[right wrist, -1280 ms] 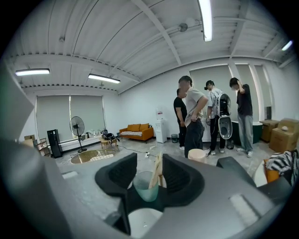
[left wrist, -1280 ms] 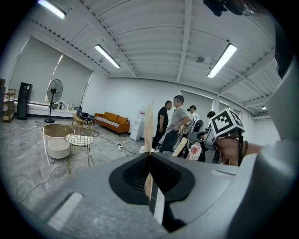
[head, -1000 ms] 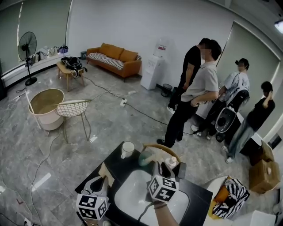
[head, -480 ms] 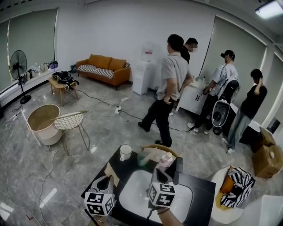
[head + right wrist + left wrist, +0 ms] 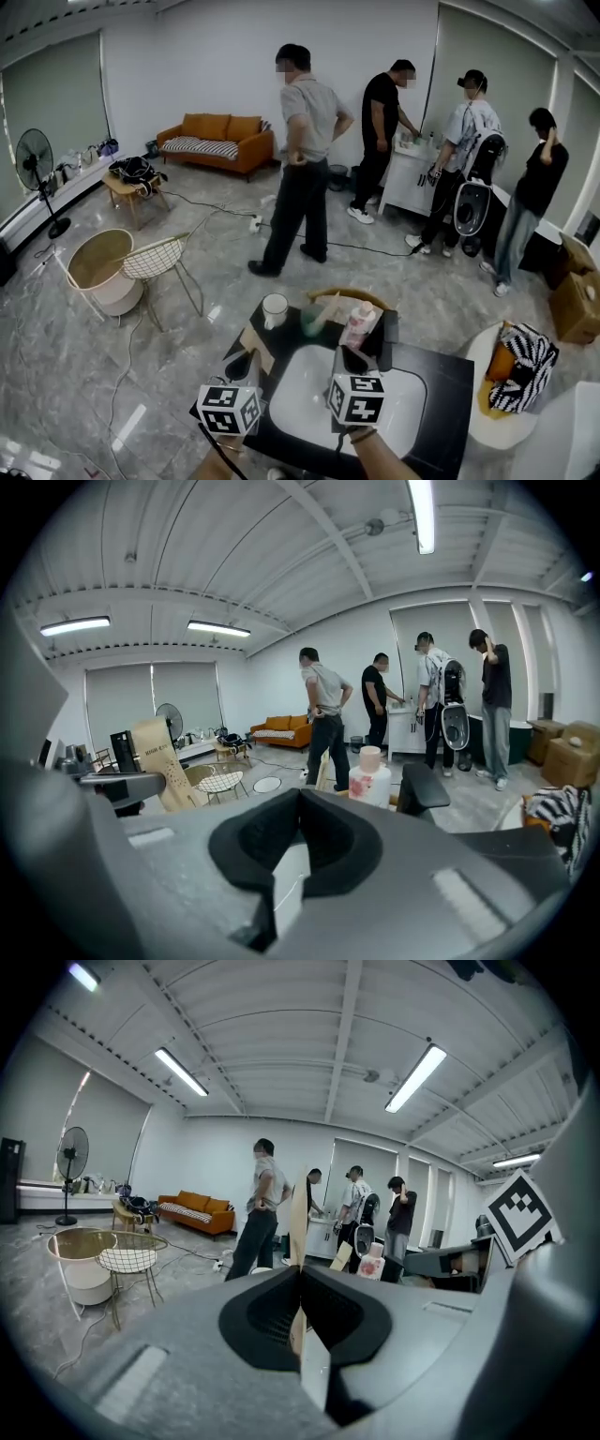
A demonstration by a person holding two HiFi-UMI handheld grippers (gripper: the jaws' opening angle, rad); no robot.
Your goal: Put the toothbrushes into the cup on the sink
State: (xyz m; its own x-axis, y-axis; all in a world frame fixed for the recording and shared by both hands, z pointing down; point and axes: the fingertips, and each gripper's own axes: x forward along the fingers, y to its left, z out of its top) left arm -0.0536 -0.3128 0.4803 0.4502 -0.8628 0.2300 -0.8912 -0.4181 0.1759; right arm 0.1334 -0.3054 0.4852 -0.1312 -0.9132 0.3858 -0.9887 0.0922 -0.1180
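subject: loading toothbrushes into the cup at the sink.

findings: the left gripper (image 5: 298,1277) has its jaws fully closed on a flat tan toothbrush pack (image 5: 298,1215). the pack is gripped at its lower end and stands tall above the jaws. the right gripper (image 5: 298,794) is also fully closed, and nothing shows between its jaws. both hang over the near side of the sink (image 5: 305,398), close beside each other. the white cup (image 5: 275,310) stands on the far left of the black worktop (image 5: 441,398), near its far edge. just right of it is a greenish cup (image 5: 312,324) with a pale slim thing (image 5: 325,307) leaning out. that may be a brush already placed, but i cannot confirm it. a bottle (image 5: 360,325) stands further right.

assessment: the held pack is not yet delivered.

hazards:
- the pack is long and pinched low, so a touch on a cup rim could swing it in the jaws or pull it free.
- either cup looks light, and a sideways push on entry could tip it or send it off the far edge.
- with two cups side by side, the pack could go into the wrong one.
- the grippers are close, so a reach by the left could clip the right gripper or the bottle.
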